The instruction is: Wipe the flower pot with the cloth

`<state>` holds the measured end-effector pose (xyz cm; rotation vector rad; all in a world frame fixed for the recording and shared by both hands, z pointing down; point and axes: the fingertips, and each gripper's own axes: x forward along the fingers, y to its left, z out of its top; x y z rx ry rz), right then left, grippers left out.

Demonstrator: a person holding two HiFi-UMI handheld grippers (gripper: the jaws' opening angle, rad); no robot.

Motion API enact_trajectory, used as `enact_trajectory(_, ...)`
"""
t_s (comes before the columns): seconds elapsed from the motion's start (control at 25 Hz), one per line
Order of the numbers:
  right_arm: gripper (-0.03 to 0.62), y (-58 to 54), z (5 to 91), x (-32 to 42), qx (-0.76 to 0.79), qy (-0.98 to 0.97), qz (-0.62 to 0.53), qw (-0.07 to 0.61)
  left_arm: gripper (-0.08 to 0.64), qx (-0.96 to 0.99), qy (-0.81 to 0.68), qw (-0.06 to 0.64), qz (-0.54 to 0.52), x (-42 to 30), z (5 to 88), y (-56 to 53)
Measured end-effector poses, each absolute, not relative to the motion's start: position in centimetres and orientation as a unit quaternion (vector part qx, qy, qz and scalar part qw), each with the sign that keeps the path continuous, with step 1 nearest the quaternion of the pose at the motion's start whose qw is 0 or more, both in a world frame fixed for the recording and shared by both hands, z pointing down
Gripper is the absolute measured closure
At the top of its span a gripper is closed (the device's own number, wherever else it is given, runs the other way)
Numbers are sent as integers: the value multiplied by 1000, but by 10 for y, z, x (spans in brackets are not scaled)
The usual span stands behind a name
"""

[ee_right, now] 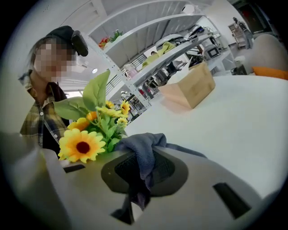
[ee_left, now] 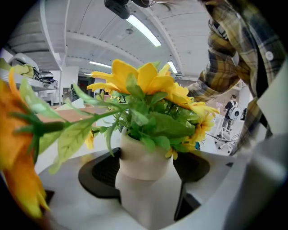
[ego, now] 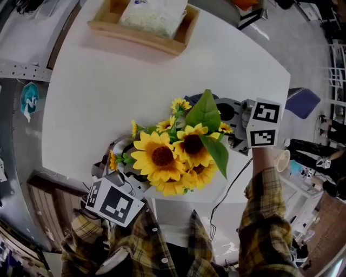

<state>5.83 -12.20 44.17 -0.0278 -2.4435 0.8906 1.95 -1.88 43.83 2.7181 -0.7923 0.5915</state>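
A white flower pot [ee_left: 144, 157] holding yellow sunflowers [ego: 162, 157] with green leaves stands on the white table [ego: 97, 92], close to its near edge. My left gripper [ee_left: 146, 184] comes in from the lower left, its jaws set wide and pressed against both sides of the pot. In the head view the blooms hide the pot. My right gripper [ee_right: 137, 179] is at the right of the bouquet, shut on a dark grey-blue cloth [ee_right: 144, 148]. The cloth bunches up over the jaws, just beside the flowers [ee_right: 83, 146].
A wooden tray [ego: 130, 37] with a white bag [ego: 154, 16] stands at the table's far side. A black cable [ego: 227, 189] hangs off the near edge by the right sleeve. Shelves and chairs surround the table.
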Motion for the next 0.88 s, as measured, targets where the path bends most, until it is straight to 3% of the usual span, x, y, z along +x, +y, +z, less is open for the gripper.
enact_trajectory(0.44,566,-114,445,24,-59,-894,344,279,181,965,-119,80,221,7,446,-21)
enact_trajectory(0.88,565,-90,436,72,36,-900,366,236,181,929,-261,131,227,-26,445,9)
